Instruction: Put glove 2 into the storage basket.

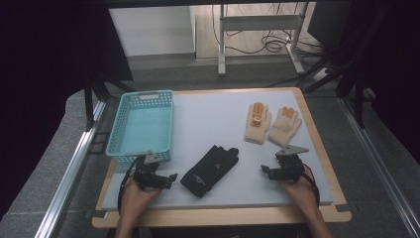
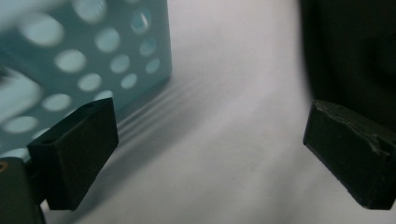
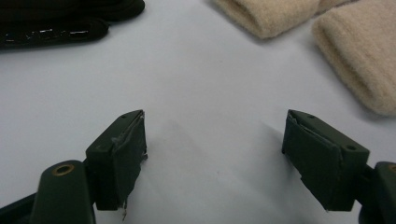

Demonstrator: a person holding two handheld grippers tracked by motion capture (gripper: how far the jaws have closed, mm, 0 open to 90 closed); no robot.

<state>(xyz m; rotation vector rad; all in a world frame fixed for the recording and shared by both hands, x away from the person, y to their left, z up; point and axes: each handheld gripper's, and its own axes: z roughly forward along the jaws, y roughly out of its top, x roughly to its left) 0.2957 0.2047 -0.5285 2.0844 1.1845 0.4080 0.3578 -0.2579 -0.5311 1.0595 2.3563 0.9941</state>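
A black glove (image 1: 209, 170) lies flat on the white mat (image 1: 213, 121) near the front middle. Two beige knit gloves (image 1: 271, 124) lie side by side at the back right, palms up with orange dots. My left gripper (image 1: 170, 179) rests on the mat just left of the black glove, below the basket's near corner, open with nothing between its jaws (image 2: 210, 154). My right gripper (image 1: 265, 171) sits on the mat right of the black glove and in front of the beige gloves, open and holding nothing (image 3: 215, 158). Its view shows the black glove (image 3: 60, 21) and beige cuffs (image 3: 355, 56).
A teal perforated basket (image 1: 143, 124) stands at the back left of the mat, nothing in it; its wall (image 2: 84, 60) is close to my left gripper. The wooden table edge (image 1: 223, 215) runs along the front. Metal rails flank the table.
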